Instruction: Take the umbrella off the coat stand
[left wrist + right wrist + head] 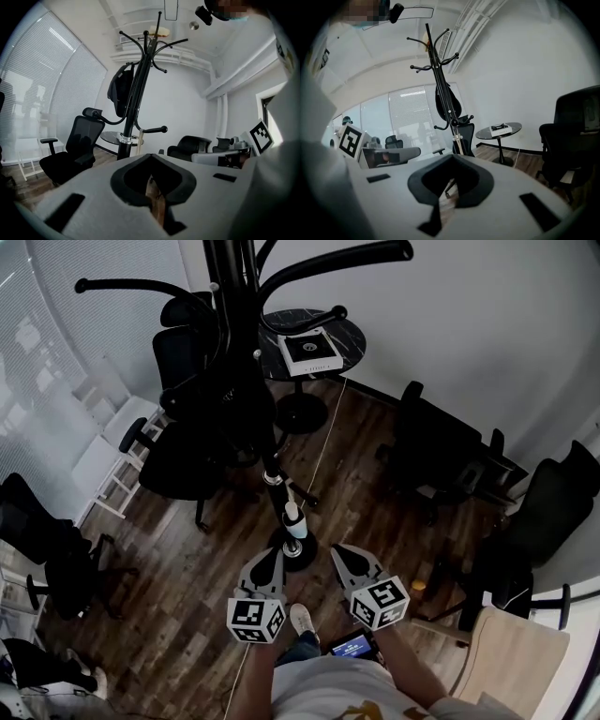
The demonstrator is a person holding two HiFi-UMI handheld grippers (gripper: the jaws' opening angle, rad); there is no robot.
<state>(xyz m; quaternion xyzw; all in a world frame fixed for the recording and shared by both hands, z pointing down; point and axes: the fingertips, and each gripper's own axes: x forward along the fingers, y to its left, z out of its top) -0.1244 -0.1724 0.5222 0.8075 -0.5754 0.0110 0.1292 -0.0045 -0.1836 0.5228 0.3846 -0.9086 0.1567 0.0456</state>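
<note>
The black coat stand [236, 324] rises just ahead of me, its curved hooks spreading at the top [146, 40]. A folded black umbrella [120, 90] hangs from an upper hook against the pole, also seen as a dark bundle [449, 101]. A pale stick-like part [138, 141] hangs beside the pole low down. My left gripper [271, 554] and right gripper [340, 550] are held low near the stand's base [298, 551], well short of the umbrella. Both are shut with nothing in them [151, 155] [452, 156].
Black office chairs [192, 442] [436, 446] ring the stand. A round black table [323, 338] behind it carries a white box [311, 351]. A white rack [117, 460] stands at the left by the blinds. A pale desk corner [511, 652] lies at my right.
</note>
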